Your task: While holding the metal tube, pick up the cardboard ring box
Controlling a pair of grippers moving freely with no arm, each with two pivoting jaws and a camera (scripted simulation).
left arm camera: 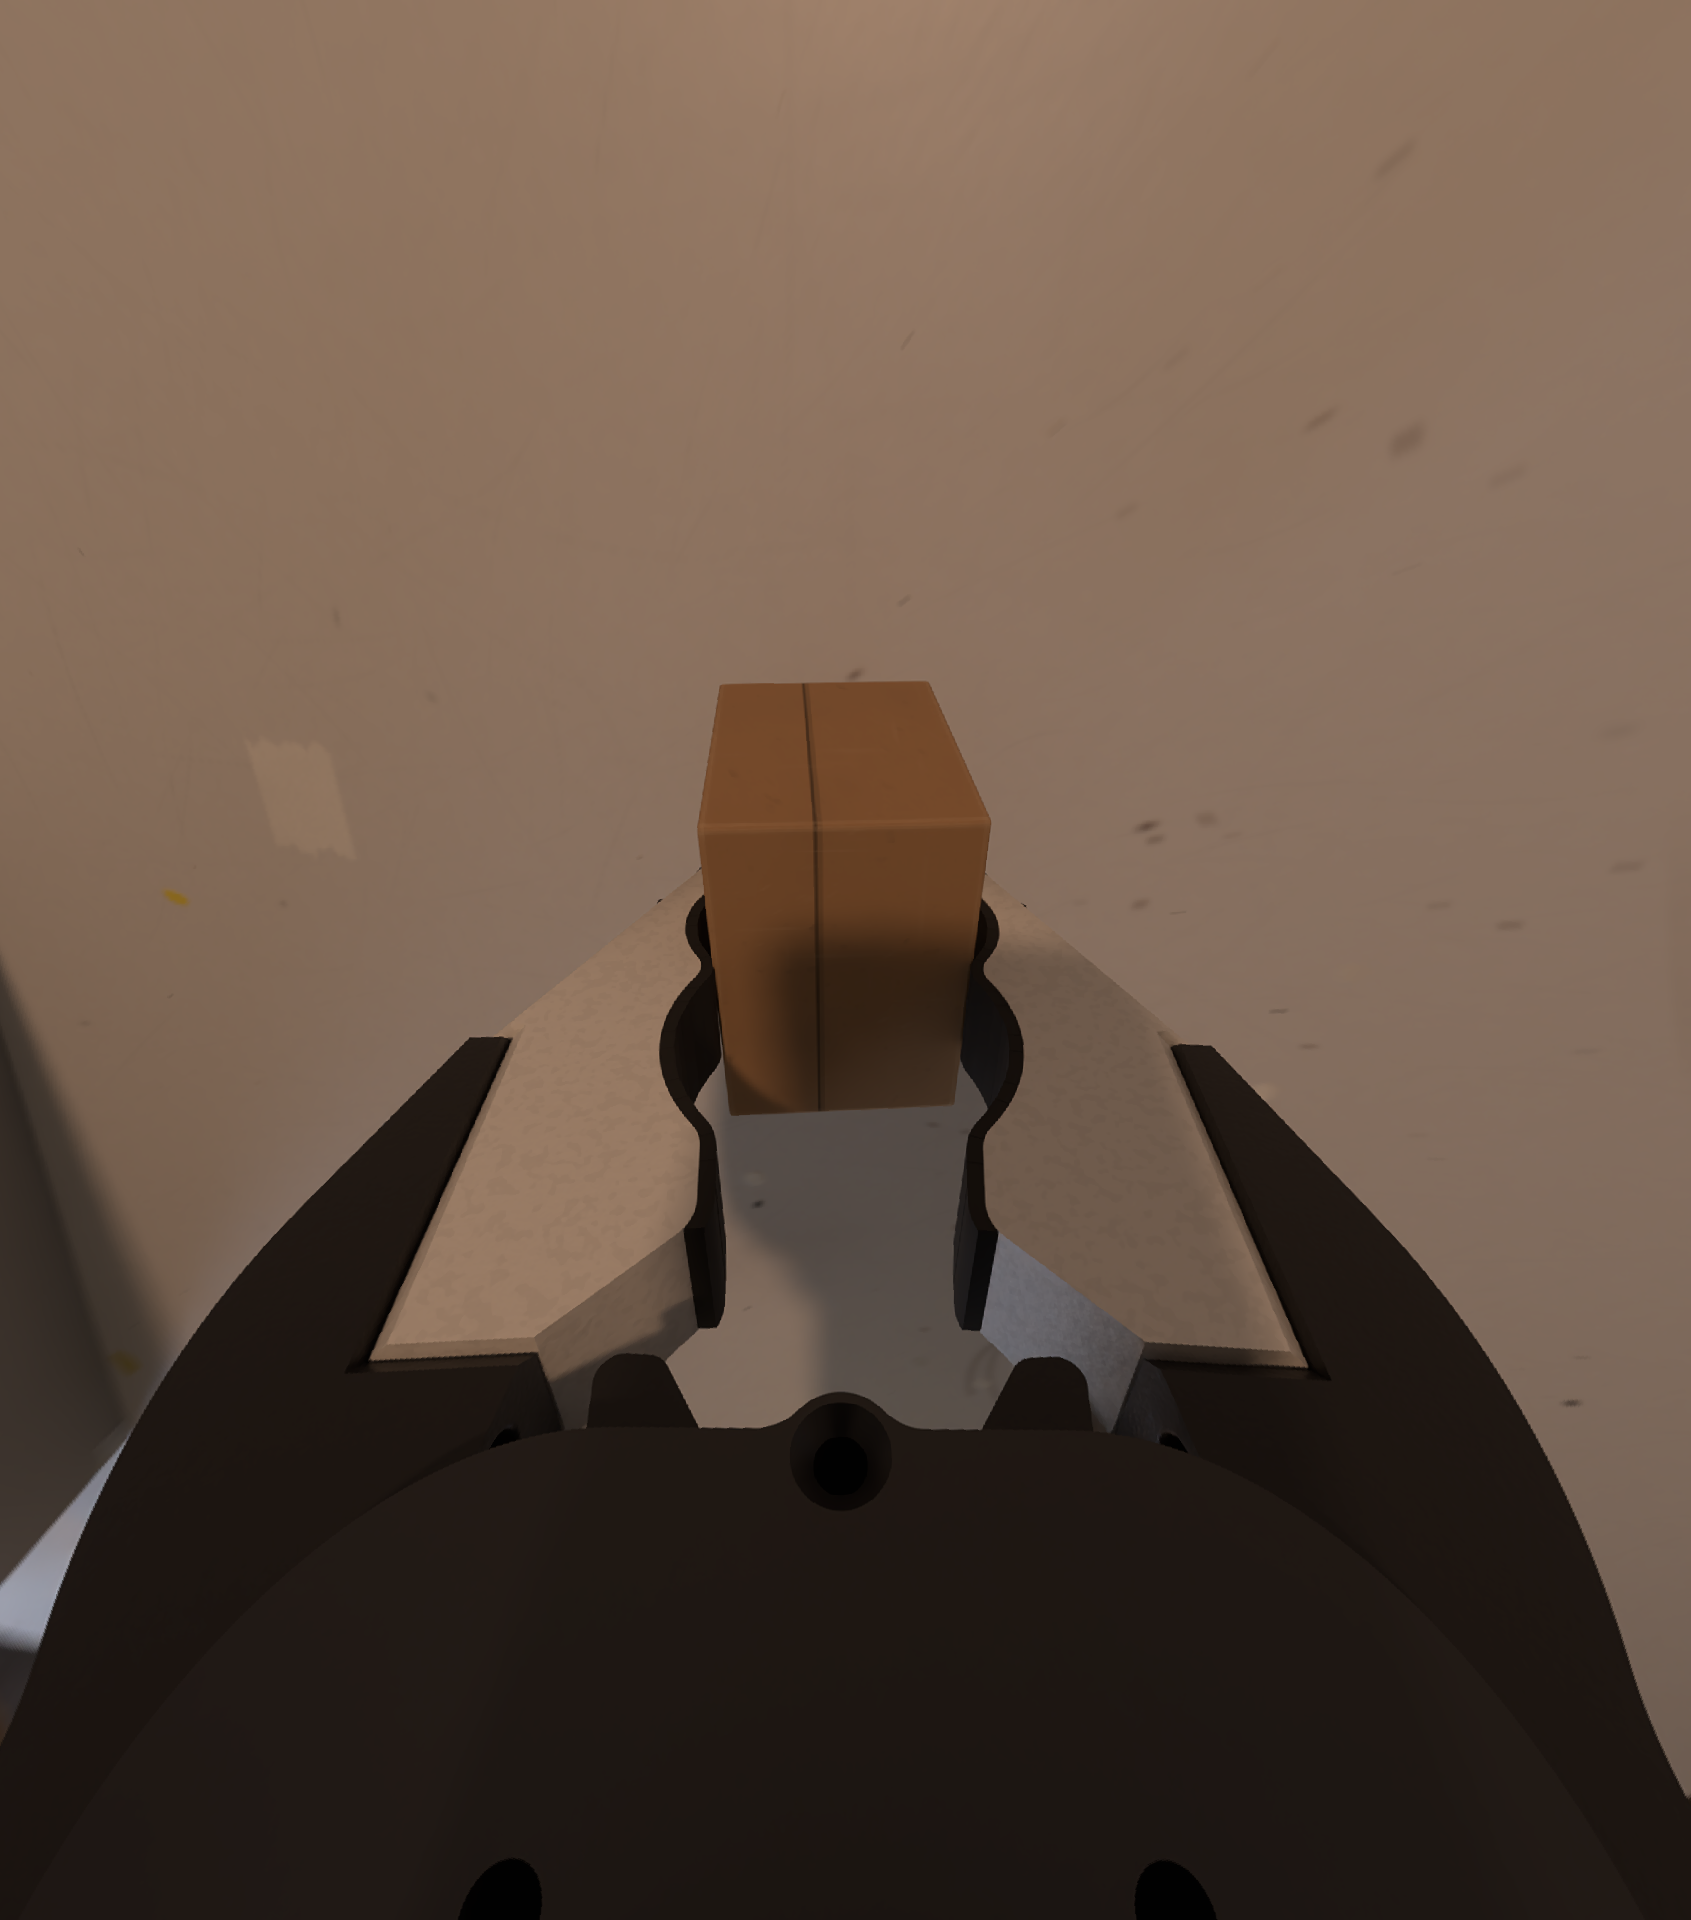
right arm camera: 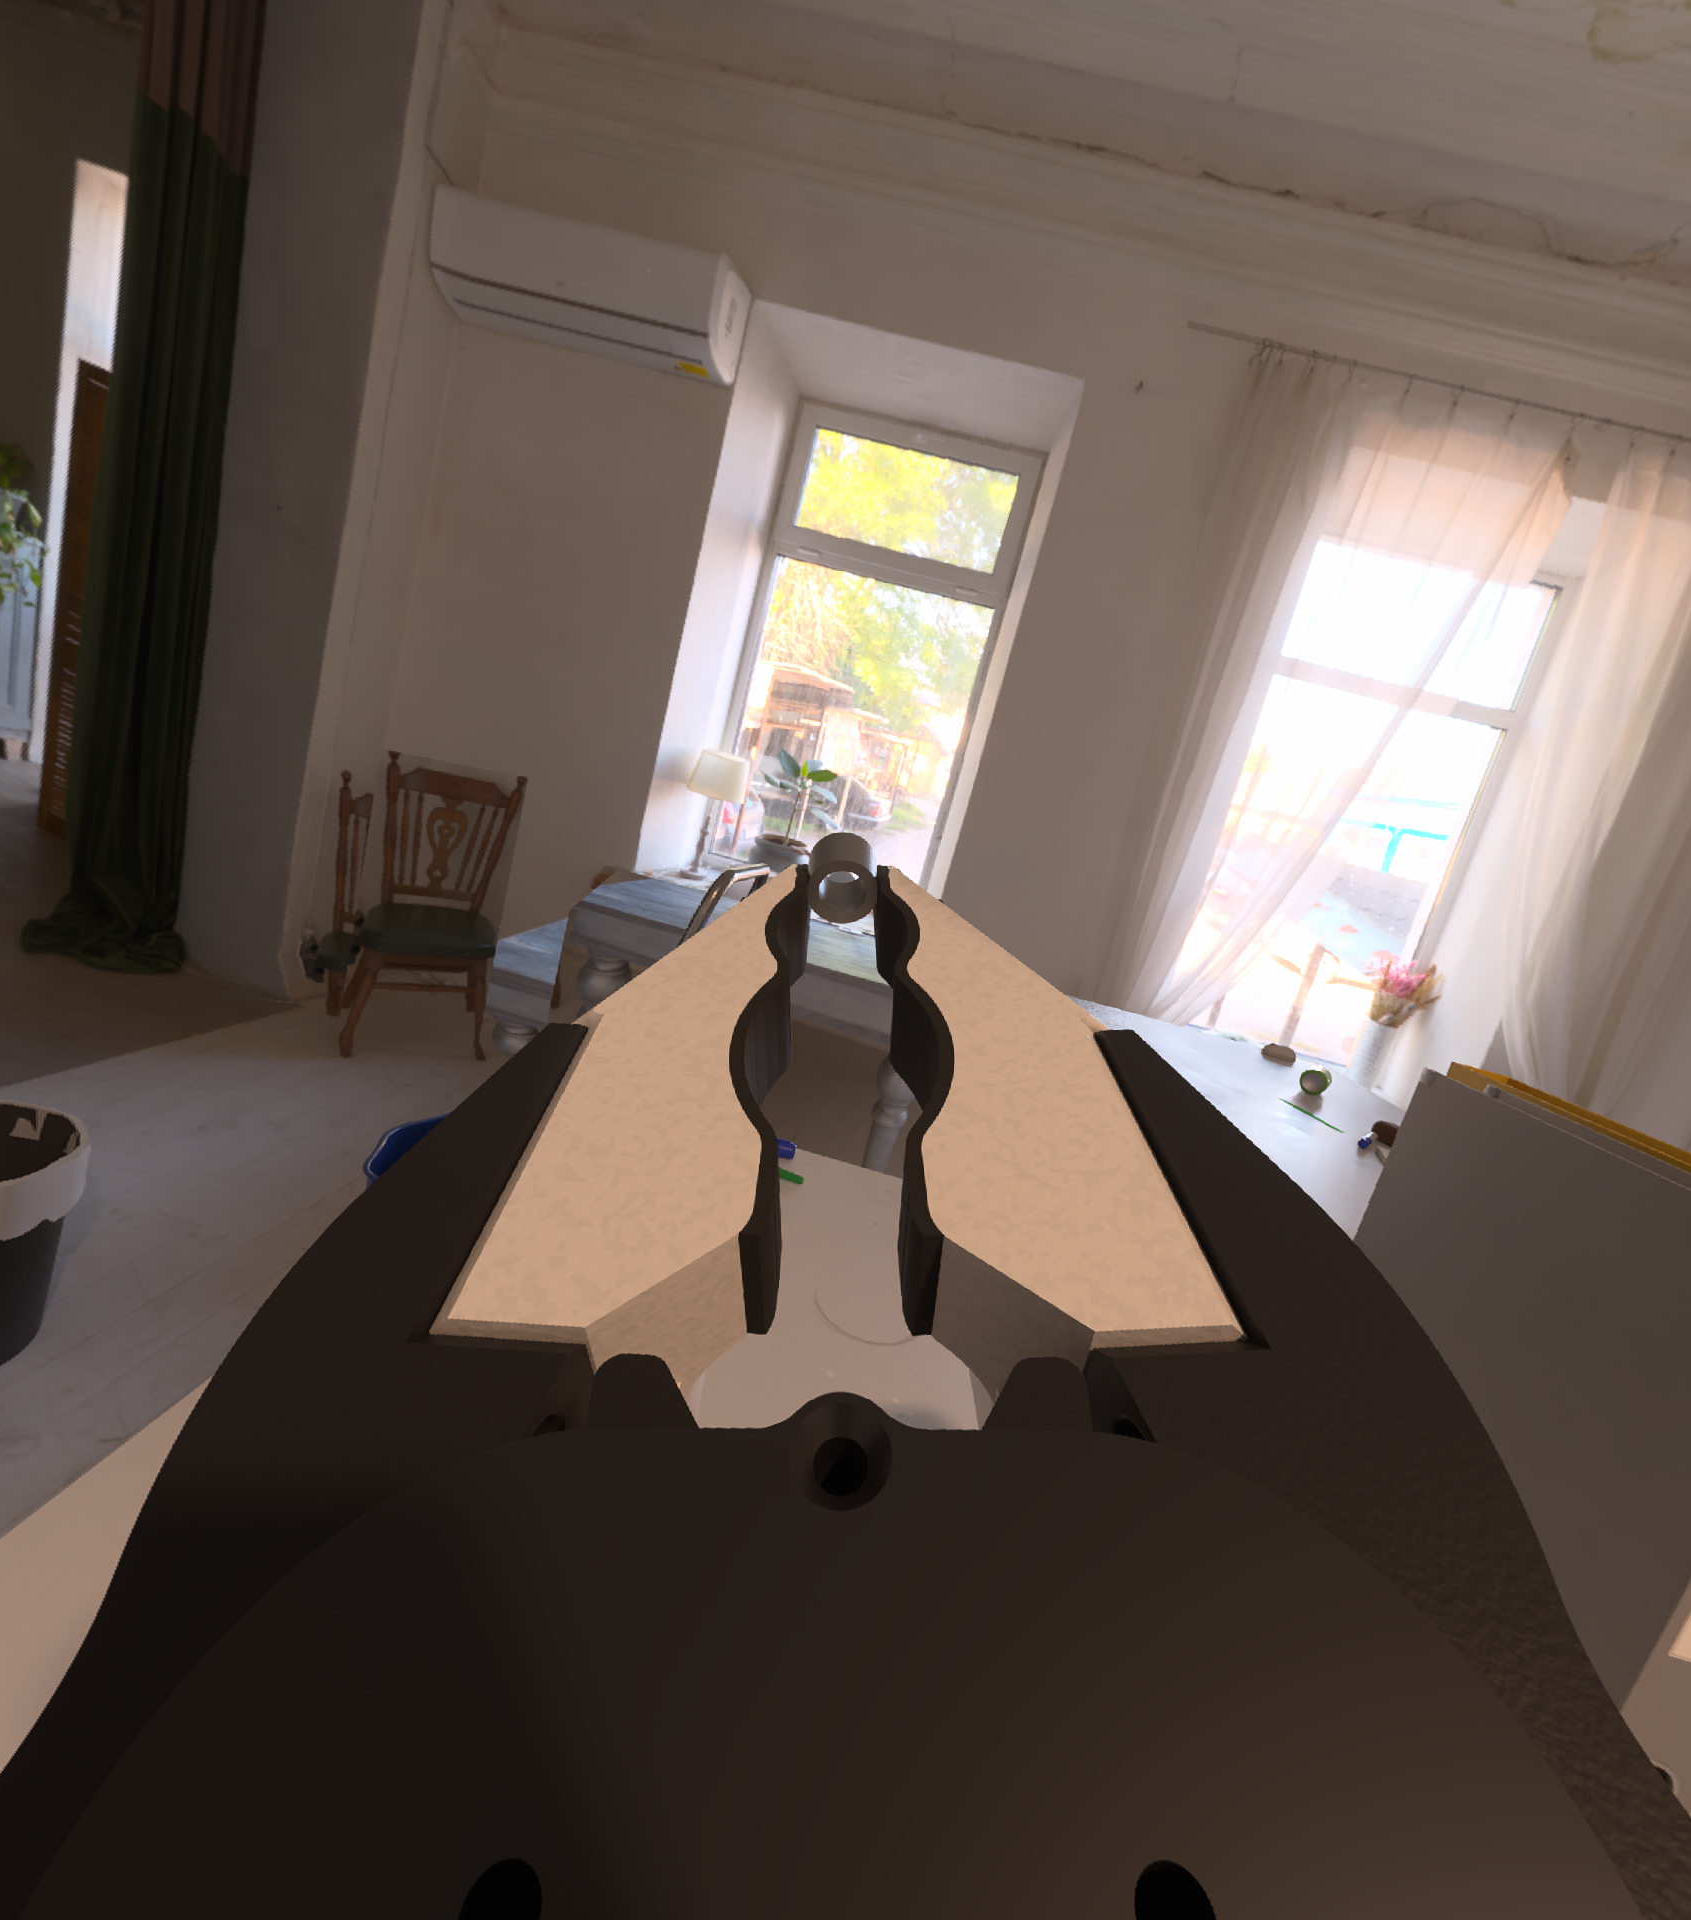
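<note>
Left wrist view: left gripper (left arm camera: 841, 935) jaws clamp the brown cardboard ring box (left arm camera: 839, 904) on both sides, above a speckled tabletop (left arm camera: 1236, 416). Right wrist view: right gripper (right arm camera: 841, 891) fingertips pinch the short grey metal tube (right arm camera: 842, 884), bore facing the camera.

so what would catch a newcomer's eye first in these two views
In the left wrist view, the brown cardboard ring box stands dead centre, clamped between the left gripper fingers above a pale surface. In the right wrist view, the small grey metal tube is pinched at the very tips of the right gripper, its open end toward the camera, against bright sunlit windows.
</note>
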